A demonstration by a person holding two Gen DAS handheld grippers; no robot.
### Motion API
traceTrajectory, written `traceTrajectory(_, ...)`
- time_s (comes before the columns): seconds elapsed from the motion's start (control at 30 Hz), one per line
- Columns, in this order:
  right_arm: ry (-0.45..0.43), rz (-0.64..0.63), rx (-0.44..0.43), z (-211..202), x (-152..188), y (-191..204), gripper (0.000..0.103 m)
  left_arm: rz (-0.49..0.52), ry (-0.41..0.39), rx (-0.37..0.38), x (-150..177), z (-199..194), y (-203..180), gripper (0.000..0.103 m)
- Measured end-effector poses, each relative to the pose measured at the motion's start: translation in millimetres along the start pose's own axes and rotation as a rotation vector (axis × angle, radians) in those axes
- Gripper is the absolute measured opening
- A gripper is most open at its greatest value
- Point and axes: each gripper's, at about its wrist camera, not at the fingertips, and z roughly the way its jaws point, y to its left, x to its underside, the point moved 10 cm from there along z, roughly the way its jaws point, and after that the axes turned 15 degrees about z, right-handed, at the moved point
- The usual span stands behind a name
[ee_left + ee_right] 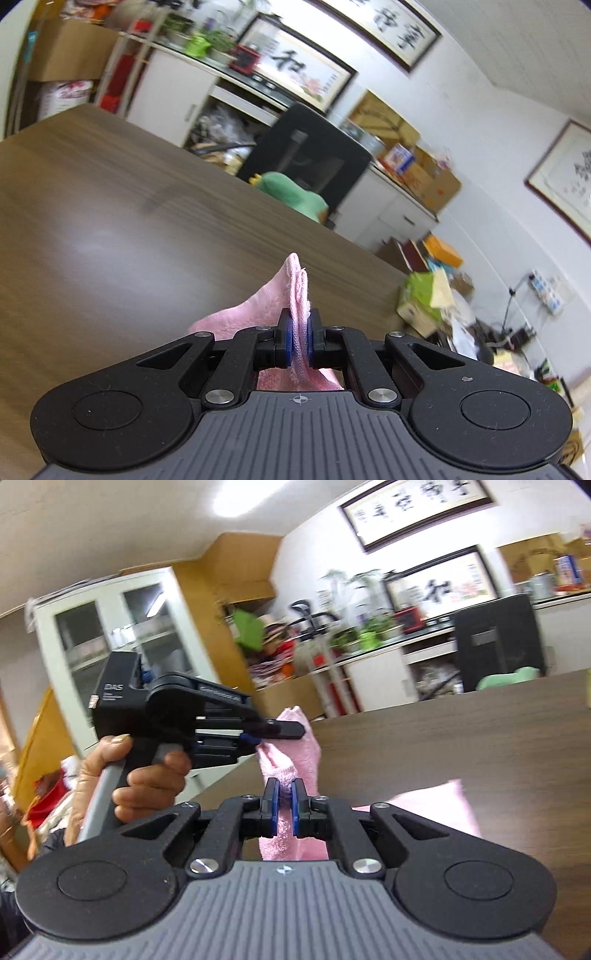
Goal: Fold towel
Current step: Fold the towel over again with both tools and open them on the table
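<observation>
Towel [291,753] pink, bunched between jaws

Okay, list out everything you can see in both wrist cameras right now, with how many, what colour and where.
towel: one, pink, lifted over the table, pinched by both grippers
table: one, dark wood grain, under the towel
plush toy: one, green, at the table's far edge
office chair: one, black, behind the toy
framed calligraphy: at least three, dark frames, on the white walls
cardboard boxes: several, brown, on the white cabinet
potted plants: a few, green, on the counter
left gripper: one, black with blue pads, shut on a towel corner
right gripper: one, black with blue pads, shut on the towel
left hand: one, gripping the left gripper's handle
</observation>
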Motion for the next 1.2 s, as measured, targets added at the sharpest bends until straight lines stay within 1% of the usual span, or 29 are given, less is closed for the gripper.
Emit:
traceTrajectory(0.07,-0.006,0.009,0.041,-2.7,-0.9,-15.8,0.007,0.024,0.018,0.001,3.2,12.2,-10.8,0.007)
traceTrajectory(0.13,0.007,0.014,0.073,-2.3,0.1,-26.2,0.007,0.058,0.055,-0.008,7.8,34.4,-22.8,0.007)
traceTrajectory(0.2,0.041,0.025,0.122,0.7,2.6,-38.2,0.007,0.083,0.083,-0.020,16.3,45.8,-28.9,0.007)
traceTrajectory(0.33,0.111,0.047,0.185,8.2,12.6,-50.6,0.008,0.141,0.144,-0.052,35.7,66.4,-36.5,0.009)
traceTrajectory(0.37,0.132,0.062,0.217,11.2,16.2,-57.5,0.008,0.150,0.157,-0.059,39.5,70.9,-37.6,0.009)
traceTrajectory(0.43,0.147,0.070,0.263,15.4,20.0,-63.6,0.008,0.180,0.167,-0.053,45.8,77.6,-43.4,0.012)
traceTrajectory(0.5,0.155,0.076,0.302,17.2,24.1,-69.6,0.008,0.205,0.158,-0.058,49.7,76.6,-47.1,0.014)
traceTrajectory(0.57,0.170,0.086,0.323,20.7,29.9,-74.8,0.008,0.240,0.131,-0.054,47.8,74.6,-53.3,0.018)
traceTrajectory(0.6,0.174,0.089,0.336,23.2,32.6,-77.2,0.008,0.252,0.111,-0.054,45.6,70.3,-54.4,0.024)
traceTrajectory(0.67,0.185,0.080,0.362,23.8,36.9,-81.0,0.008,0.272,0.079,-0.052,41.6,63.4,-56.4,0.028)
traceTrajectory(0.7,0.195,0.070,0.396,27.9,41.5,-84.4,0.008,0.282,0.058,-0.051,38.4,57.1,-56.0,0.030)
traceTrajectory(0.77,0.201,0.070,0.405,30.6,42.7,-85.7,0.008,0.292,0.028,-0.055,33.1,51.9,-56.1,0.037)
traceTrajectory(0.83,0.195,0.070,0.408,31.4,43.4,-84.9,0.009,0.298,-0.001,-0.074,30.9,39.5,-47.4,0.051)
traceTrajectory(0.87,0.187,0.069,0.407,31.0,42.6,-84.2,0.009,0.296,0.000,-0.083,34.0,35.6,-42.8,0.054)
traceTrajectory(0.93,0.164,0.061,0.403,26.5,42.0,-82.9,0.009,0.292,0.006,-0.100,41.1,28.1,-33.6,0.055)
traceTrajectory(1.0,0.134,0.026,0.431,25.9,42.0,-85.0,0.009,0.294,0.028,-0.100,51.1,22.9,-27.6,0.055)
traceTrajectory(1.07,0.105,-0.008,0.458,25.2,42.0,-86.8,0.011,0.325,0.047,-0.100,63.0,19.1,-27.4,0.055)
traceTrajectory(1.17,0.121,-0.048,0.497,29.8,48.3,-88.9,0.018,0.374,0.075,-0.101,80.3,13.7,-27.7,0.055)
traceTrajectory(1.2,0.131,-0.053,0.510,30.6,49.7,-89.8,0.018,0.414,0.084,-0.116,86.9,14.5,-30.9,0.055)
